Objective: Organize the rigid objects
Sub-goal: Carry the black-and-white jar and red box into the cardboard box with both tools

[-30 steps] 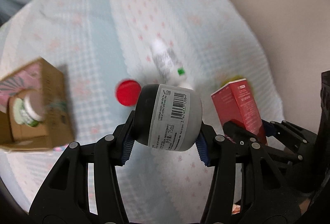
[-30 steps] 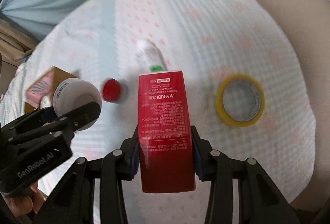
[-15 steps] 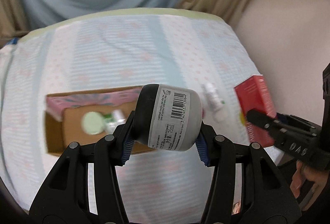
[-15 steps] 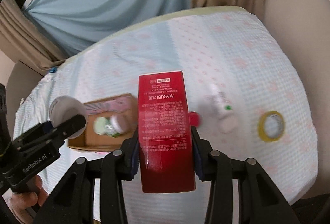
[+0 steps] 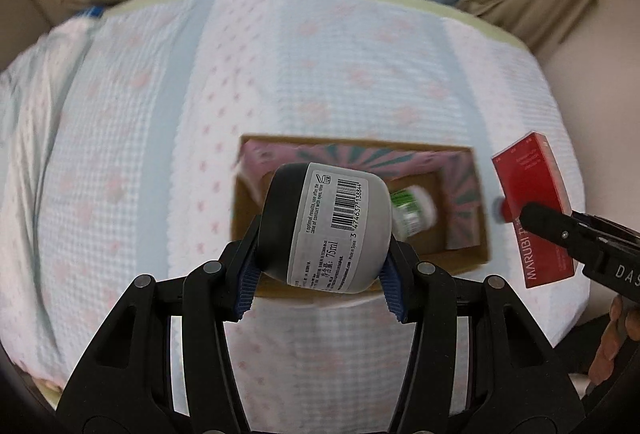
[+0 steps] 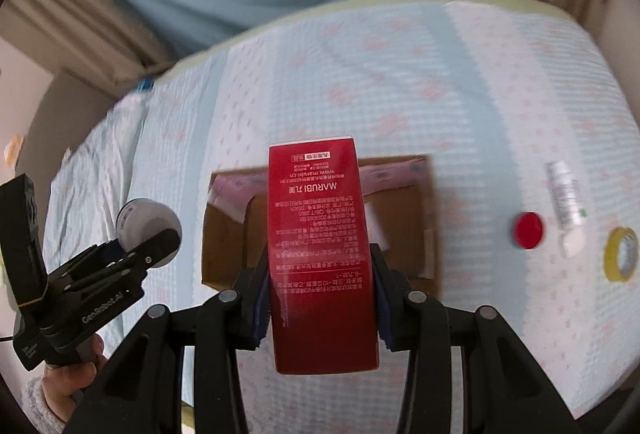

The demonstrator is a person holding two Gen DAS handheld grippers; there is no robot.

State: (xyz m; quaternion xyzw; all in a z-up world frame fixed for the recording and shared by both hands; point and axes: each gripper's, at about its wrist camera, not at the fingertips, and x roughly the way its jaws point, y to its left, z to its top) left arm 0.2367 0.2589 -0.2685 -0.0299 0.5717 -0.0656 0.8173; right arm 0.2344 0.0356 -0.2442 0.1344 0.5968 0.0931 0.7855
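My left gripper (image 5: 320,286) is shut on a grey and black roll-on bottle (image 5: 326,228) and holds it above the near edge of an open cardboard box (image 5: 464,262) with pink flaps. A green-labelled white bottle (image 5: 414,212) lies inside the box. My right gripper (image 6: 320,308) is shut on a red MARUBI carton (image 6: 320,254), held over the same box (image 6: 420,218). The left gripper (image 6: 148,250) with its bottle (image 6: 140,218) shows at the left of the right wrist view. The red carton (image 5: 532,202) shows at the right of the left wrist view.
The box sits on a table with a pale blue and pink checked cloth (image 6: 400,74). Right of the box lie a red cap (image 6: 528,230), a white tube (image 6: 566,206) and a yellow tape roll (image 6: 620,254). Curtains hang behind the table.
Both grippers have swung left from the loose items to the cardboard box, still holding their objects. The box now lies straight ahead under both.
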